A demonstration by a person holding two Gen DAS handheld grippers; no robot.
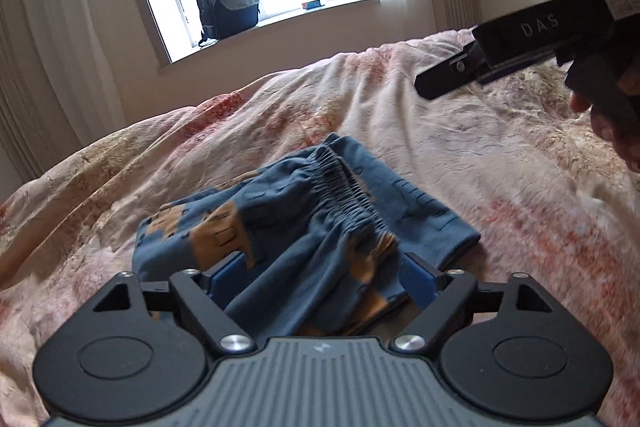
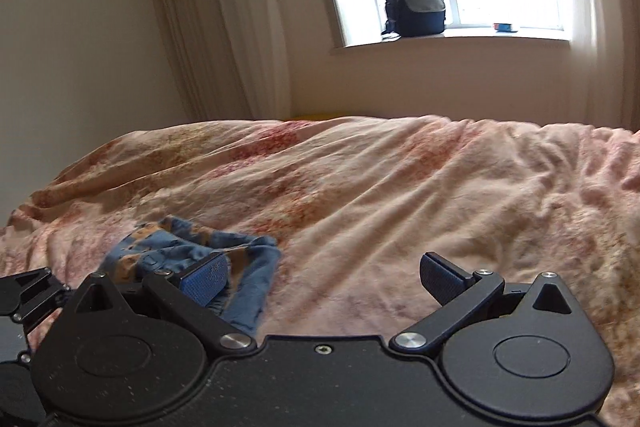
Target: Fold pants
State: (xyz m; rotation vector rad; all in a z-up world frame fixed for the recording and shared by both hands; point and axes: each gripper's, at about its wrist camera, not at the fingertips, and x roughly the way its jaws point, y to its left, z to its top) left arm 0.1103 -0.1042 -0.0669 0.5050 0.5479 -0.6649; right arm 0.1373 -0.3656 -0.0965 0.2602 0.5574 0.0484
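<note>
A rumpled, pink floral bedspread [image 1: 400,115] carries soft blue pants [image 1: 304,215] with a gathered elastic waistband, bunched; both grippers' jaws stand wide, holding nothing.

blue cotton pants with orange print [image 1: 304,227]: near edge hidden behind left gripper [image 1: 320,277] body; folds blurred
right gripper [image 1: 448,79]: cut off by left-wrist view's right edge; hand [image 1: 612,131] only partly in frame
small blue-red item on sill [image 2: 505,26]: too small to ID
dark backpack [image 2: 416,3]: contents unclear
pink floral bedspread [image 2: 400,187]: near part hidden by gripper bodies
</note>
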